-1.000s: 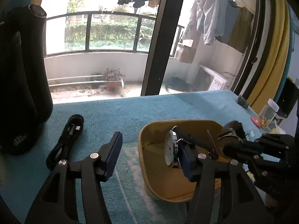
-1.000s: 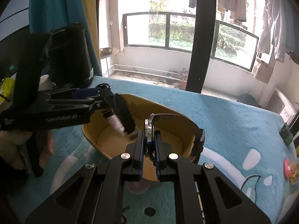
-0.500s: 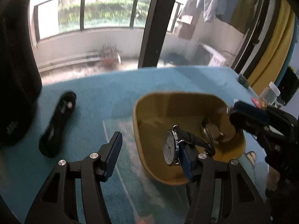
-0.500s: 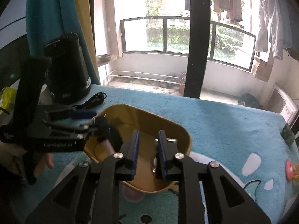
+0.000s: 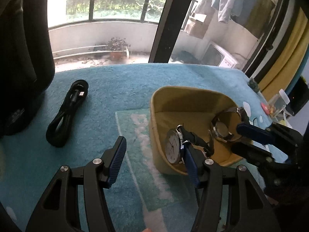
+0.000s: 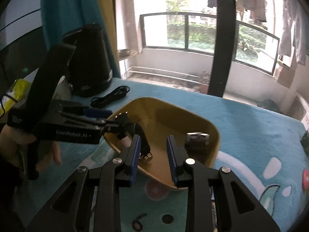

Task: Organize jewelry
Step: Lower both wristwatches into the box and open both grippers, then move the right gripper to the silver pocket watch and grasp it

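Observation:
A tan tray (image 5: 162, 104) sits on the blue plush cover; it also shows in the right wrist view (image 6: 195, 114). A white-faced watch with a black strap (image 5: 173, 147) stands on edge inside the tray, against my left gripper's right finger (image 5: 190, 160). My left gripper (image 5: 152, 154) is open, its right finger in the tray and its left finger outside. A silver metal-band watch (image 5: 224, 129) lies at the tray's right side, seen also in the right wrist view (image 6: 197, 139). My right gripper (image 6: 152, 150) is open over the tray's near edge, empty.
A coiled black cable (image 5: 67, 112) lies left of the tray. A tall black kettle (image 6: 88, 60) stands at the far left. A small clear jar (image 5: 278, 102) and bits sit at the cover's right edge. A window and balcony lie beyond.
My right gripper opened and let the silver watch go into the tray, then drew back. My left gripper stays open with the white-faced watch against its finger.

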{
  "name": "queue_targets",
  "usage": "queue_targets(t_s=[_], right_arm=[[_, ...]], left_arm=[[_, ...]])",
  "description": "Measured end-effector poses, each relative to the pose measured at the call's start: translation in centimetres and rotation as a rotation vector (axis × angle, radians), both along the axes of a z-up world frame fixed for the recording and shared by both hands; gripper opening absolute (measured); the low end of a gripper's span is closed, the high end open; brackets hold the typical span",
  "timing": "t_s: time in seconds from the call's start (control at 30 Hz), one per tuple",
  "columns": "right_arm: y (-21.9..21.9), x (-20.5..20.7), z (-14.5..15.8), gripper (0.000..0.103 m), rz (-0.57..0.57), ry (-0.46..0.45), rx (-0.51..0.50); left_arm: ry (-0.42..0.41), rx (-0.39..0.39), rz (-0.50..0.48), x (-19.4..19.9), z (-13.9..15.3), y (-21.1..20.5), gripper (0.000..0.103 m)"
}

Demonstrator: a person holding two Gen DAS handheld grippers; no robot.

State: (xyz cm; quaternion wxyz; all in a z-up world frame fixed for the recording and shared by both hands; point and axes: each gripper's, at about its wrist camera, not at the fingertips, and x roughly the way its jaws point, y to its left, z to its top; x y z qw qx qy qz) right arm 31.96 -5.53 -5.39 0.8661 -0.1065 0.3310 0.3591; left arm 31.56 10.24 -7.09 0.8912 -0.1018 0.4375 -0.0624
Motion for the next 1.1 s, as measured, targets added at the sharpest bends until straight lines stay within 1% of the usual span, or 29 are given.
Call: queue_targets(t_s=[0.1,0.27,0.33,0.5,0.6,0.73,0.9,1.1], right_arm=[[0.3,0.1,-0.4,0.027,-0.012,-0.001,-0.023],[0.2,0.3,-0.5,0.027,-0.025,0.002,-0.034],[0.2,0.2,-0.2,0.027,-0.031,-0.004,-0.033],[-0.6,-1.0,0.8,0.027,-0.048,-0.039,-0.031],[-1.2,-1.6,0.9,0.027,-0.062,-0.041,-0.029],[-1.8,-2.6,1.1,0.027,-0.07,-0.045,-0.031],[-2.8,-4.2,1.6,0.027,-0.086,-0.054,-0.029],[-4.1,-6.7,2.0,0.027,-0.1,-0.06,-0.027]], left_arm=[[-0.002,-0.014,-0.01,-0.6,0.3,0.1,0.061],[-0.001,-0.037,-0.012,-1.0,0.9,0.5,0.061],[-0.014,-0.049,-0.02,-1.5,1.3,0.5,0.061],[-0.028,-0.009,-0.027,-2.8,2.0,0.2,0.061],[-0.034,-0.013,-0.012,-3.4,2.2,0.3,0.061],[-0.07,-0.006,-0.01,-4.7,2.8,0.0,0.061],[-0.127,0.021,-0.012,-6.9,3.7,-1.0,0.061],[-0.18,0.021,-0.022,-10.0,4.3,-1.8,0.061]])
